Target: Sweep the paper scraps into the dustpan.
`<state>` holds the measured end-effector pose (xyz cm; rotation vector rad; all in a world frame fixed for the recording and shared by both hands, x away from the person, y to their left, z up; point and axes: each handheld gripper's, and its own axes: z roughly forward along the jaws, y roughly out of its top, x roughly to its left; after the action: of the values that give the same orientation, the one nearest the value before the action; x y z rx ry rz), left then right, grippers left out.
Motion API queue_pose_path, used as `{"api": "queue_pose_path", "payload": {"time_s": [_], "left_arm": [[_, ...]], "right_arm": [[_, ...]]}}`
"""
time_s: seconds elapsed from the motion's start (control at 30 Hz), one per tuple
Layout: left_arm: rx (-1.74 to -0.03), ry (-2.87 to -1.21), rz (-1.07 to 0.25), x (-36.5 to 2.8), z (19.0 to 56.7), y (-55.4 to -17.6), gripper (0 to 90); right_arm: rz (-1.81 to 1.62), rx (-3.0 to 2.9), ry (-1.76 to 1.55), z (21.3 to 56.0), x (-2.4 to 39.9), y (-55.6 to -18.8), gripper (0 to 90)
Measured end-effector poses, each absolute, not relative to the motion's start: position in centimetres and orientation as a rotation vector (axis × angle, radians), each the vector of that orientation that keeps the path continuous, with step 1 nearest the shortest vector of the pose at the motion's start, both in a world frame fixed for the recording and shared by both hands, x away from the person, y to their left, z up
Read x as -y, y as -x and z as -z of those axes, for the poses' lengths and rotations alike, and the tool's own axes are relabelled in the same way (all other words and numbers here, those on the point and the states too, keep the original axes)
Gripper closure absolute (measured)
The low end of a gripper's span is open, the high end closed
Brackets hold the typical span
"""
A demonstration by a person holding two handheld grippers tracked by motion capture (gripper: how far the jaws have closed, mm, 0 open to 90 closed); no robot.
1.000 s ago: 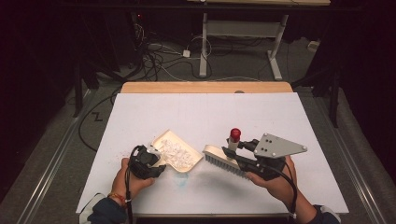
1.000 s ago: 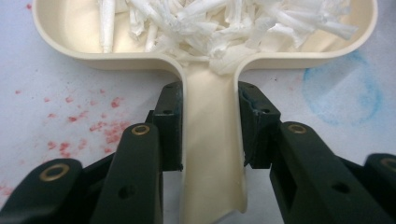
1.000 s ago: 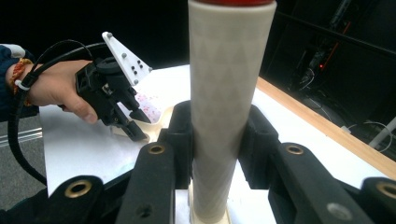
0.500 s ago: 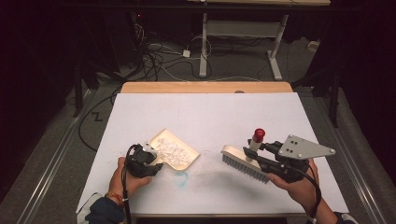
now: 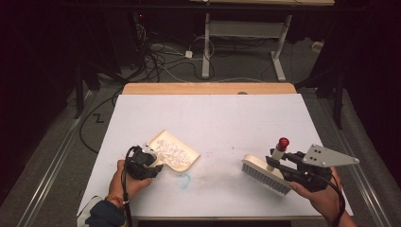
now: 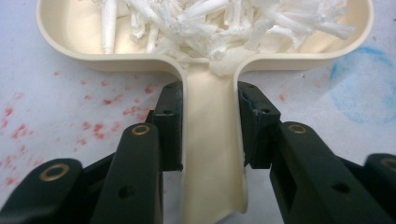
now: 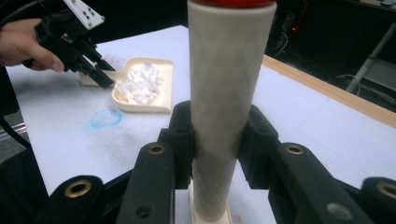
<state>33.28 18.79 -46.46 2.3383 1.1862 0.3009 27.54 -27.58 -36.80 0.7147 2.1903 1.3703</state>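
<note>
Left gripper (image 6: 208, 126): clamped on the dustpan (image 5: 182, 152) handle, pan at table's near left, heaped with paper scraps (image 6: 224, 18) (a tilt would spill them).
Right gripper (image 7: 215, 140): pinching the brush (image 5: 265, 174) handle, brush at near right; a loose grip could drop it.

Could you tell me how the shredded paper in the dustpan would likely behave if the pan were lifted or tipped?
The paper shreds look thin and loosely heaped, so probably very light and easily spilled. The dustpan has low walls, so tilting could shed some. The left gripper clamps only the narrow handle; the pan might wobble.
</note>
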Motion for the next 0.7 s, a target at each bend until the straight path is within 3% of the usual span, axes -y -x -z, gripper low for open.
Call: {"api": "queue_pose_path", "payload": {"time_s": [0.7], "left_arm": [[-1.366, -2.214, -0.358, -22.6, 46.6, -32.5, 63.4]], "right_arm": [[-1.353, -2.221, -0.782, 37.1, 32.6, -25.2, 70.4]]}}
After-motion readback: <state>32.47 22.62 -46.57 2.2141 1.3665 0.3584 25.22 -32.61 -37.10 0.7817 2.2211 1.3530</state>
